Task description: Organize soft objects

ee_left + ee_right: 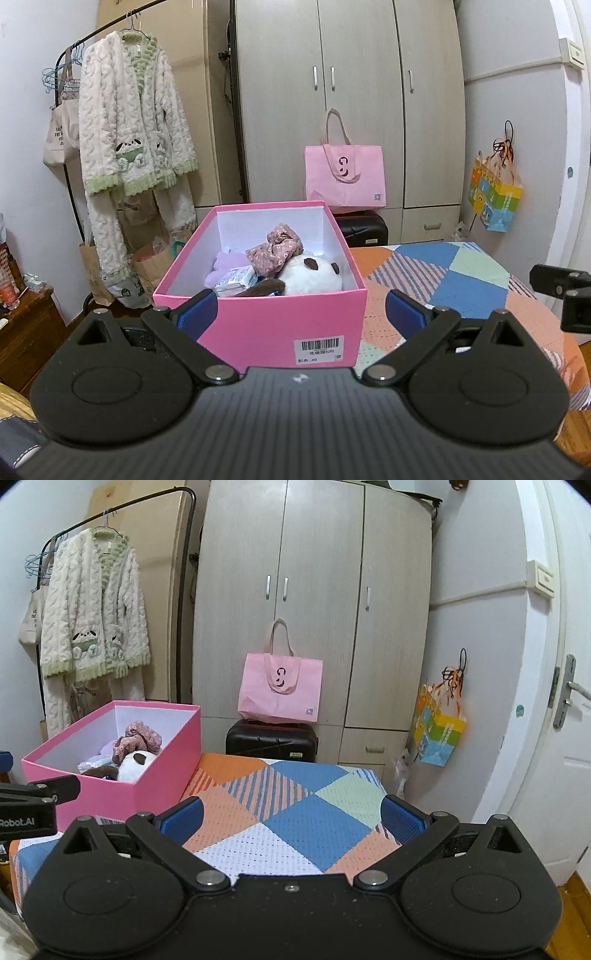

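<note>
A pink box (258, 325) (122, 794) stands on the patchwork bedspread (288, 812) at its left end. Inside lie a white plush toy with brown patches (314, 275) (135, 764), a pink floral scrunchie (277, 247) (138, 738), a lilac soft item (223, 266) and a small wrapped packet (236, 278). My left gripper (301, 306) hangs open just in front of the box's near wall, nothing between its blue pads. My right gripper (291, 818) is open over the bare bedspread, right of the box. Part of the right gripper's body (565, 291) shows in the left wrist view.
A wardrobe (314, 609) stands behind the bed, with a pink tote bag (280, 690) on a black suitcase (271, 740). A fluffy robe (133, 125) hangs on a rack at left. A colourful bag (437, 731) hangs by the door (569, 701). Paper bags (147, 266) sit on the floor.
</note>
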A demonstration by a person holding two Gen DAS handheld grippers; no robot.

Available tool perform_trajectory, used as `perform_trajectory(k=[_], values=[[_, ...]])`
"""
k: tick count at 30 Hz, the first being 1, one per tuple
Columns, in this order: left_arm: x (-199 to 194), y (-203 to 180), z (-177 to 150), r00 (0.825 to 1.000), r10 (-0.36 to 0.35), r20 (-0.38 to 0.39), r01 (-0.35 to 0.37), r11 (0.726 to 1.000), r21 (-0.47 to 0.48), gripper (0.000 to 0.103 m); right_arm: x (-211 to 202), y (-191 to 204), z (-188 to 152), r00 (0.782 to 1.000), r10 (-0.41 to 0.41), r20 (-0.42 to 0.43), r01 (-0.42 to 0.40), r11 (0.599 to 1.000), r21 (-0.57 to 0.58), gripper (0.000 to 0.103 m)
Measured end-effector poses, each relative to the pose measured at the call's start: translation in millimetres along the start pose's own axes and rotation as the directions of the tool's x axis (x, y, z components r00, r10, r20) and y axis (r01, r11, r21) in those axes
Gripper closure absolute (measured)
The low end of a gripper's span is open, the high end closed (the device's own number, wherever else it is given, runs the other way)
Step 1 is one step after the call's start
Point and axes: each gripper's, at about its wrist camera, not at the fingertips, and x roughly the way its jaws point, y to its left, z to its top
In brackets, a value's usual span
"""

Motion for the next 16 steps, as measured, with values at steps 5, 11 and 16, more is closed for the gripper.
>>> perform_trajectory(k=[5, 11, 16], values=[[-1.4, -0.3, 0.3, 1.0, -0.01, 0.003, 0.01, 1.0, -0.005, 0.004, 1.2, -0.6, 0.8, 1.0, 0.01, -0.004, -0.01, 1.0, 0.008, 0.0], [-1.0, 0.6, 0.7, 1.0, -0.018, 0.002, 0.018, 1.0, -0.011, 0.001, 3.1, -2.6, 0.5, 1.0, 0.004, -0.008, -0.004, 1.0, 0.013, 0.0], [-1.3, 1.8, 1.1, 1.0, -0.019, 0.002, 0.019, 1.0, -0.013, 0.001, 5.8, -3.3, 1.5, 1.0, 0.002, -0.011, -0.001, 1.0, 0.017, 0.0]])
